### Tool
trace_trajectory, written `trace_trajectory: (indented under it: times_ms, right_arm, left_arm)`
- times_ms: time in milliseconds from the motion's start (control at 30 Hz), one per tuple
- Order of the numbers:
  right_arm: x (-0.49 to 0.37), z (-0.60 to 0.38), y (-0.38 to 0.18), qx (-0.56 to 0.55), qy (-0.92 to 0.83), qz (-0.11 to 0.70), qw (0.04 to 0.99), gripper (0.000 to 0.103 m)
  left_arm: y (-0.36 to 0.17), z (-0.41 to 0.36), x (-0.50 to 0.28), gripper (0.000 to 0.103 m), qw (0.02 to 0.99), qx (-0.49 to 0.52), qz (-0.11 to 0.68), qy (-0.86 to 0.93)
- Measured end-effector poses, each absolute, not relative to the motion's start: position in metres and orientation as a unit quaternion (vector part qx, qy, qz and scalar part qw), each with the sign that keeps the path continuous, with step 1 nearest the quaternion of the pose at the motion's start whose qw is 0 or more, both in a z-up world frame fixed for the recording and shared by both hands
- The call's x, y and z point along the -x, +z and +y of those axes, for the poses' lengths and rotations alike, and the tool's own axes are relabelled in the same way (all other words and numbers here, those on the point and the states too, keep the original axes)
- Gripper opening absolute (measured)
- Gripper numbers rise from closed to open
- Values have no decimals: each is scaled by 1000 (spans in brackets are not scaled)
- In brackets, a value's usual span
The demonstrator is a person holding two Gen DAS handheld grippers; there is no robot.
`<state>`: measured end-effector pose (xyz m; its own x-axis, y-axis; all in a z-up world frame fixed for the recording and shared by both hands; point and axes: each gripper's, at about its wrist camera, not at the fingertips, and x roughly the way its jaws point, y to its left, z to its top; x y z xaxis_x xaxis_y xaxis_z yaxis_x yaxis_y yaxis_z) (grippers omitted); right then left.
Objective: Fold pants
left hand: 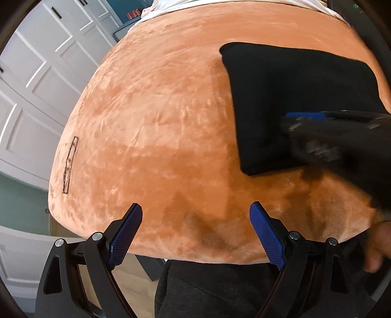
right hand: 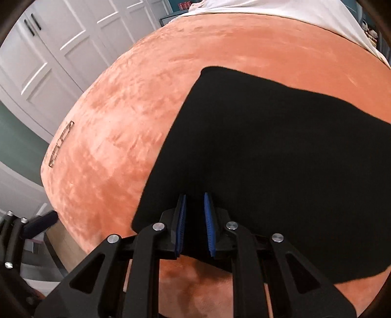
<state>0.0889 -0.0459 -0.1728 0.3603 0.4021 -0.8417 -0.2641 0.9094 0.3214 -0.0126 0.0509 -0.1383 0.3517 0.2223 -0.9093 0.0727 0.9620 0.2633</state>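
Bed with an orange plush blanket [left hand: 151,117], nap brushed in patches, white panelled closet doors [left hand: 36,80] behind on the left, white sheet [right hand: 305,14] showing at the far end

Left gripper [left hand: 195,234]: jaws spread wide, nothing between them, hanging over the bare blanket at the near edge of the bed, pointing steeply down. Blue textured pads [left hand: 124,237] on black linkage

Right gripper [right hand: 195,225]: jaws nearly pressed together, narrow gap, near edge of the pants [right hand: 281,171] sits in that gap. Can't tell from the frames whether the pads actually pinch the fabric. Tilted steeply down; in the left wrist view it's motion-blurred over the pants

Pants: black, matte, folded into a compact rough rectangle, lying flat on the right part of the blanket, well apart from the left gripper

A hand [left hand: 376,247] is partly visible at the right edge of the left wrist view, blurred
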Motion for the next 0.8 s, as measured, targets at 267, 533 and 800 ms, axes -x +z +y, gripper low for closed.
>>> trace_trajectory:
  times_ms: [267,533,800]
  right_arm:
    - [-103,-168,-128,-121,77,467,873,15]
    - [-157,-222,-170,-64,13,508,859,14]
    - [-137,-236,-159,-117,26,473,873,19]
  left_arm:
    - [-105,36,-9,87,839,-90,537,22]
    - [-112,-13,-53,87,840,-79,537,8]
    - [-127,-31,-58,87,826,-92,556,3]
